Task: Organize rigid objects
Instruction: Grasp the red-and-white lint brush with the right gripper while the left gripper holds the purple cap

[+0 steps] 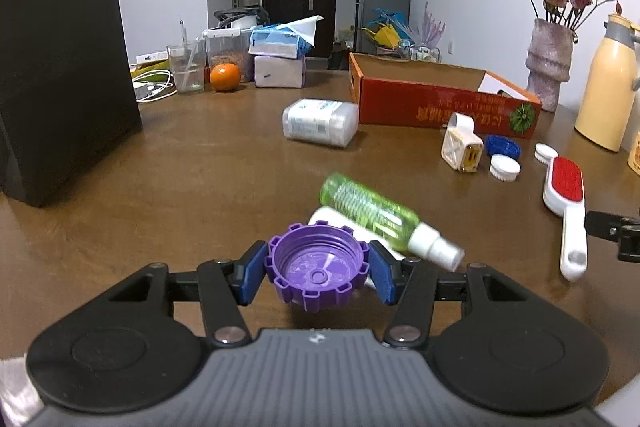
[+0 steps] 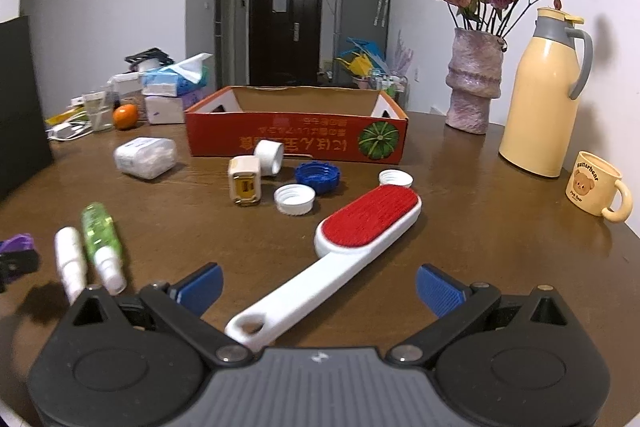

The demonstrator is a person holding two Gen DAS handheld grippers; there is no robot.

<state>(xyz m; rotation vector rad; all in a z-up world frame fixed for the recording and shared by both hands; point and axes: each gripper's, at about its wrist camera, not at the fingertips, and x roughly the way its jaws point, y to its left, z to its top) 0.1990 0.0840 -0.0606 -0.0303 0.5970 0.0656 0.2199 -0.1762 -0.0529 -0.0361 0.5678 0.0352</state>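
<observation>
Gripping the ridged purple cap (image 1: pixel 318 269) (hollow side up) in my left gripper (image 1: pixel 318 273); right gripper (image 2: pixel 318 285) gapes wide above the brush handle (image 2: pixel 280 307), bare table (image 2: pixel 480 247) beyond.

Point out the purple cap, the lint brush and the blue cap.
purple cap (image 1: pixel 318 269): left wrist view, inside of the cap, gripped between the left gripper's blue pads.
lint brush (image 2: pixel 370 217): right wrist view, middle of its red pad.
blue cap (image 2: pixel 318 177): right wrist view, its ribbed rim.

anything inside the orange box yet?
The orange box shows only bare cardboard inner walls in both wrist views. Its near wall hides the floor, so low items inside cannot be ruled out.
</observation>
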